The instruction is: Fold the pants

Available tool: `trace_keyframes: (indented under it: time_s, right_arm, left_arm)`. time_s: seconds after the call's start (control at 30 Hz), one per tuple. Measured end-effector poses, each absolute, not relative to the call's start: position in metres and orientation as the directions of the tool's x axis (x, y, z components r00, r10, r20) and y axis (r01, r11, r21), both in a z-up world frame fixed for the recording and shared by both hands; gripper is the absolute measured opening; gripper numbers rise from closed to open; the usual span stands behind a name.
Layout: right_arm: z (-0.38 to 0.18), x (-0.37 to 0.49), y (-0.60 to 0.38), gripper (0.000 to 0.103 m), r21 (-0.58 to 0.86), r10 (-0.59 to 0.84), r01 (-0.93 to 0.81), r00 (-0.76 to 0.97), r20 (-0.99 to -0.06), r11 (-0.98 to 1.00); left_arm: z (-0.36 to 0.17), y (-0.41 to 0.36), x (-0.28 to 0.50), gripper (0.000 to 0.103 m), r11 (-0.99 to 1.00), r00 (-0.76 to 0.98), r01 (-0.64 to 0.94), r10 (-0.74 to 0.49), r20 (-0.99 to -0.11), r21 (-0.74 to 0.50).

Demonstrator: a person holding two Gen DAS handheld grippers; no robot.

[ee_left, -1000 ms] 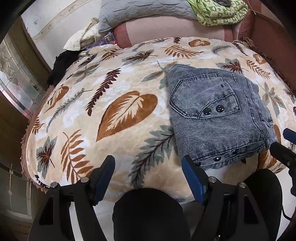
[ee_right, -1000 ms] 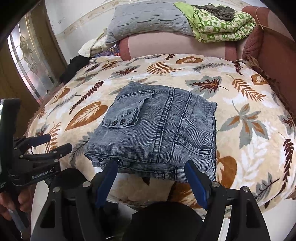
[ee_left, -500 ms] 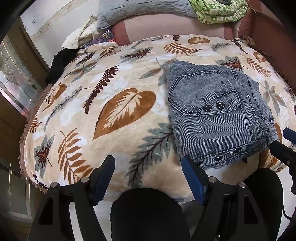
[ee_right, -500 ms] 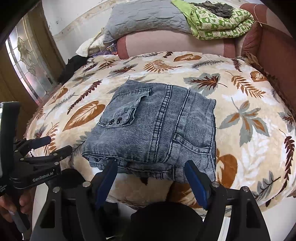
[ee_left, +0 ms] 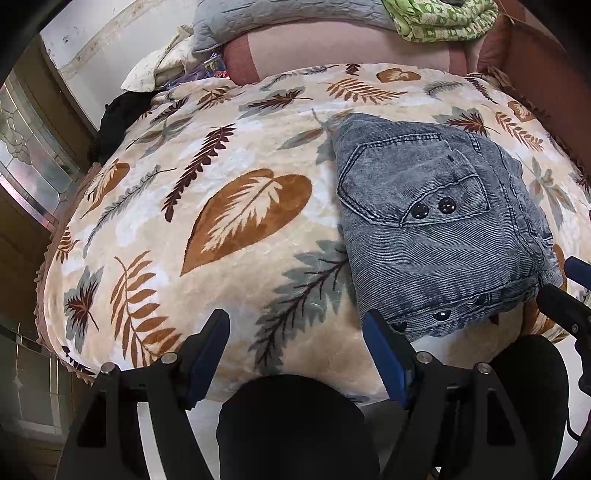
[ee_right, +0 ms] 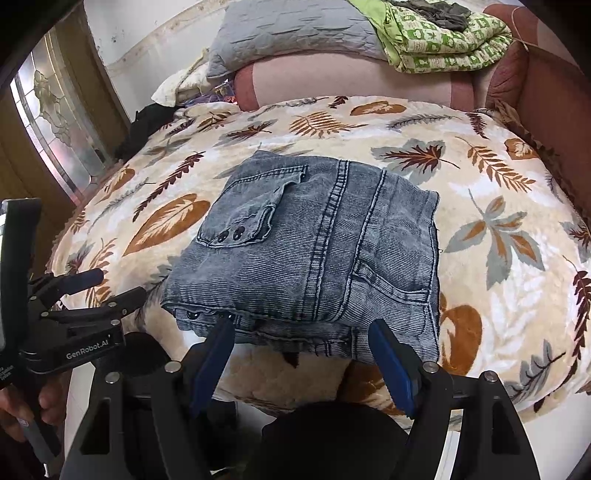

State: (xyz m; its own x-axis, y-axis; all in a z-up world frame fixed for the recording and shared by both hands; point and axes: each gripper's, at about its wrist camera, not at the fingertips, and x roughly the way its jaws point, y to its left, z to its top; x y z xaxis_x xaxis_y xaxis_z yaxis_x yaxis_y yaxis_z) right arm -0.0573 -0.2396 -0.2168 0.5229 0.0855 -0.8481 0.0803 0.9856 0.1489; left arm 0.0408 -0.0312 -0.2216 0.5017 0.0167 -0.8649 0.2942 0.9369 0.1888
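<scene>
The grey-blue denim pants [ee_right: 314, 251] lie folded into a compact stack near the front edge of the bed, pocket flap with two black snaps on top; they also show in the left wrist view [ee_left: 436, 221]. My right gripper [ee_right: 301, 349] is open and empty, its fingertips just in front of the stack's near edge. My left gripper [ee_left: 295, 339] is open and empty, left of the pants over the blanket's front edge. It also shows from the side in the right wrist view [ee_right: 92, 284].
A leaf-patterned blanket [ee_left: 184, 192] covers the bed. At the back lie a grey quilted pillow [ee_right: 295, 33], a green folded quilt [ee_right: 443, 40] and a pink bolster [ee_right: 351, 77]. A brown headboard [ee_right: 546, 96] is at right, a glass door [ee_right: 55, 122] at left.
Both grippers have moved slightly closer to the bed, so the folded pants appear a little nearer. Both stay open; the pants have not moved.
</scene>
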Motion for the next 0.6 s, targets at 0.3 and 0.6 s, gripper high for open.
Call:
trace_keyframes:
  time_s: [0.3, 0.6]
  right_arm:
    - [-0.218, -0.045, -0.271, 0.078, 0.141, 0.04, 0.146, 0.544, -0.838, 0.979]
    - [-0.252, -0.035, -0.357, 0.078, 0.35, 0.129, 0.355, 0.519, -0.845, 0.867]
  left_arm:
    - [-0.23, -0.033, 0.059, 0.075, 0.934, 0.486, 0.311, 0.002, -0.874, 0.175]
    - [-0.241, -0.033, 0.116, 0.075, 0.951, 0.394, 0.308, -0.161, -0.905, -0.035]
